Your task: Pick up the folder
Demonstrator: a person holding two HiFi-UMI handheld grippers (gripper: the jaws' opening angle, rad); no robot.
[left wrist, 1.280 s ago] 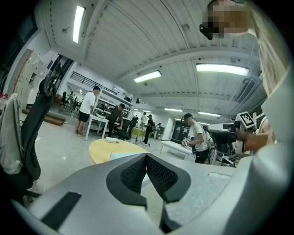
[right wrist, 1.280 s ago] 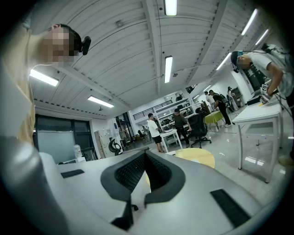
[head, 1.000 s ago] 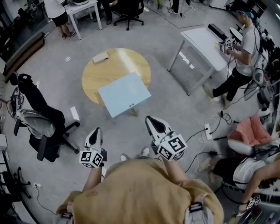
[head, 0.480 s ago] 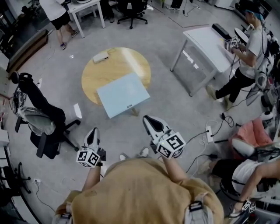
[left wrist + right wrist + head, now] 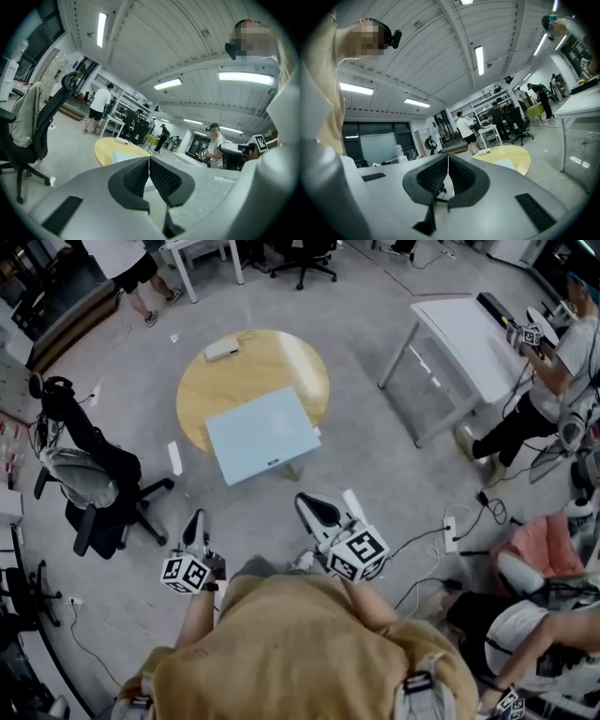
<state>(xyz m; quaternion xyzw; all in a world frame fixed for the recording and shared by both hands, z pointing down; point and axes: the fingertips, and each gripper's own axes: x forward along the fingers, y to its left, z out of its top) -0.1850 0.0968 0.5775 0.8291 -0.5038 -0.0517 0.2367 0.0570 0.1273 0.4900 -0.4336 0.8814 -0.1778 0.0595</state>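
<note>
Left tool (image 5: 195, 518) and right tool (image 5: 306, 503) dipped slightly, both pressed together, empty, well short of the blue folder (image 5: 262, 434) on the round counter (image 5: 234, 376); approach barely begun.

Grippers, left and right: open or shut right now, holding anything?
Left gripper: shut, holding nothing.
Right gripper: shut, holding nothing.

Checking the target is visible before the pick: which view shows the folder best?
The head view: the whole light blue folder lies flat on the round wooden table, overhanging its near edge. The left gripper view shows only a pale sliver of it above the jaws; the right gripper view shows a small distant patch.
</note>
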